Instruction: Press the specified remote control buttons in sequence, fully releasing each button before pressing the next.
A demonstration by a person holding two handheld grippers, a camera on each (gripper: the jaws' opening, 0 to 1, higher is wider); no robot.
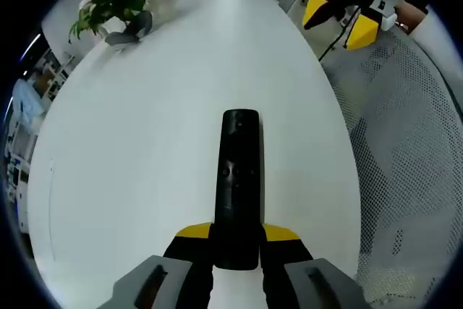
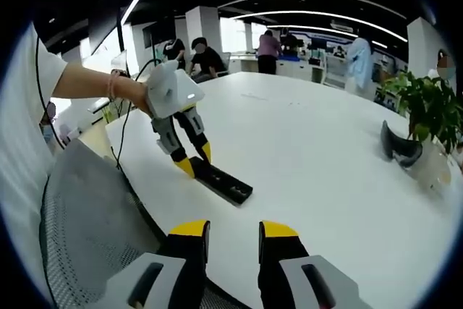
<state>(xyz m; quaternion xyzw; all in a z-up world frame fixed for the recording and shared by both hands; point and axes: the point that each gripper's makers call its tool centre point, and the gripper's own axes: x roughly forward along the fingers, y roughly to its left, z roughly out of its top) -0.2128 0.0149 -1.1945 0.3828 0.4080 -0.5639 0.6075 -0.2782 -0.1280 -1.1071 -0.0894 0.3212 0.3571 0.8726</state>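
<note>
Remote control (image 1: 239, 186) clamped by left hand-held gripper (image 1: 237, 240); right hand-held gripper (image 2: 233, 233) hovers parted.

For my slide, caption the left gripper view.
Left gripper clamps the near end of a black remote lying on the white table, right gripper off beyond.

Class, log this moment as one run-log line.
left gripper: shut on remote | right gripper: open, above table edge | no button pressed

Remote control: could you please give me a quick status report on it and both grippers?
Left gripper shut on remote control, flat on white table. Right gripper open, held off at the table edge. Nothing in the way.
</note>
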